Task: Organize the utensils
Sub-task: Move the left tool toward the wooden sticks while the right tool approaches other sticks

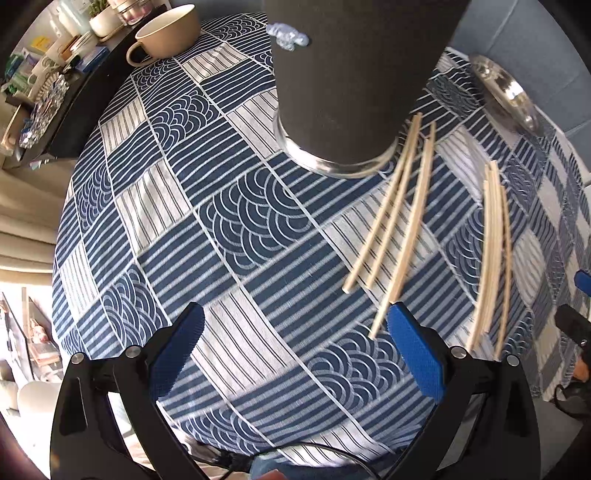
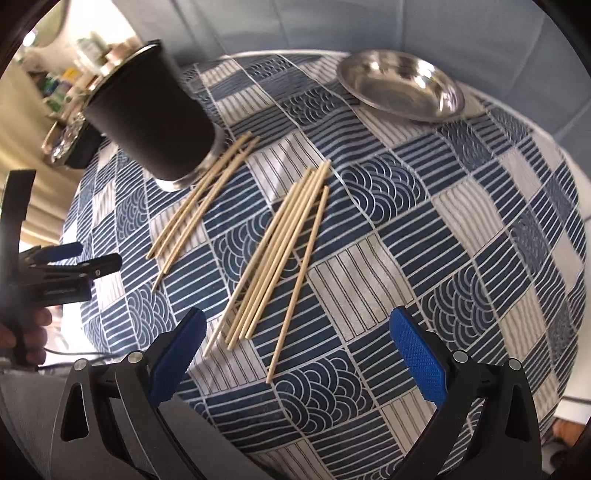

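The left claw is wide open and holds nothing. Its blue pads hang over the bench, which has a blue and white patterned cloth on it. The right claw is wide open too, and it is empty.

The landmark is the tall dark cup with a shiny silver rim at its bottom. It stands upright on the cloth.

Nearest the right claw lies a bunch of thin wooden sticks. Most lie close together, side by side, and one stick lies a little apart on the side away from the dark cup. Their near ends sit just in front of the right claw, between its two fingers. This bunch is well apart from the dark cup.

A smaller bunch of sticks lies closer to the dark cup. Their far ends reach right beside the cup's silver rim. One near end sits just beside the left claw's right pad.

Farther back, past the dark cup on one side, sits a tan mug near the edge of the bench. A small crumpled silvery thing lies behind the dark cup. On the other side, far from the cup, rests a shiny metal dish, and it is empty.
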`<state>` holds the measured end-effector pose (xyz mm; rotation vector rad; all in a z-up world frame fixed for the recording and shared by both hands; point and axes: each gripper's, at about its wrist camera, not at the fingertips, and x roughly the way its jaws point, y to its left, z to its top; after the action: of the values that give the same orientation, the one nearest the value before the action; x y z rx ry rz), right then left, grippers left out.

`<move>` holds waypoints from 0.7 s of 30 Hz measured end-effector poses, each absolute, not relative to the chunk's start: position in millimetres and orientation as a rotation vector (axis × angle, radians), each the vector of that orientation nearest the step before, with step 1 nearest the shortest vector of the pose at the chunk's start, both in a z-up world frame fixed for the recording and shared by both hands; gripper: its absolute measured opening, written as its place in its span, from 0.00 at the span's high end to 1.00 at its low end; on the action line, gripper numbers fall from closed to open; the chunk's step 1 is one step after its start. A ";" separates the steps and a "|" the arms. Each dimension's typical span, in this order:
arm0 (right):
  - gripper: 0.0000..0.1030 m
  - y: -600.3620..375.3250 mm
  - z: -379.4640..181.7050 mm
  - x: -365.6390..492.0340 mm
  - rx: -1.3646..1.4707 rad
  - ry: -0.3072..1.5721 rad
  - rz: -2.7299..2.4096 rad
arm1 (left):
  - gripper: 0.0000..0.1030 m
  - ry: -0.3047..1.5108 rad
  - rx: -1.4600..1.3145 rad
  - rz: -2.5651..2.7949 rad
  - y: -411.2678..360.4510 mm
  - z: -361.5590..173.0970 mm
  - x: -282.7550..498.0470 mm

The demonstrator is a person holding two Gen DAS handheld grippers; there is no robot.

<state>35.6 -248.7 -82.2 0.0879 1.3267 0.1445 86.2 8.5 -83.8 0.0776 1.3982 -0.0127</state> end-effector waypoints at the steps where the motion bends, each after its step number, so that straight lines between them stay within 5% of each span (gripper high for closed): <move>1: 0.08 -249.6 -85.5 37.8 0.086 1.337 0.141 | 0.06 1.395 0.095 -0.012 8.7 -87.0 89.4; 17: 0.10 -242.7 -123.9 83.7 -0.079 1.373 0.089 | 0.06 1.403 0.168 -0.051 1.5 -113.8 133.3; 19: 0.30 -237.9 -126.5 88.7 -0.098 1.376 0.098 | 0.06 1.398 0.170 -0.059 -0.8 -113.2 136.7; 21: 0.34 -234.9 -132.2 95.1 -0.099 1.397 0.098 | 0.06 1.389 0.173 -0.077 -5.2 -111.1 139.2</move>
<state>95.1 -234.9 -132.2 -0.0988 1.3973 0.0985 139.2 -5.2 -111.1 0.1725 1.3894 -0.0772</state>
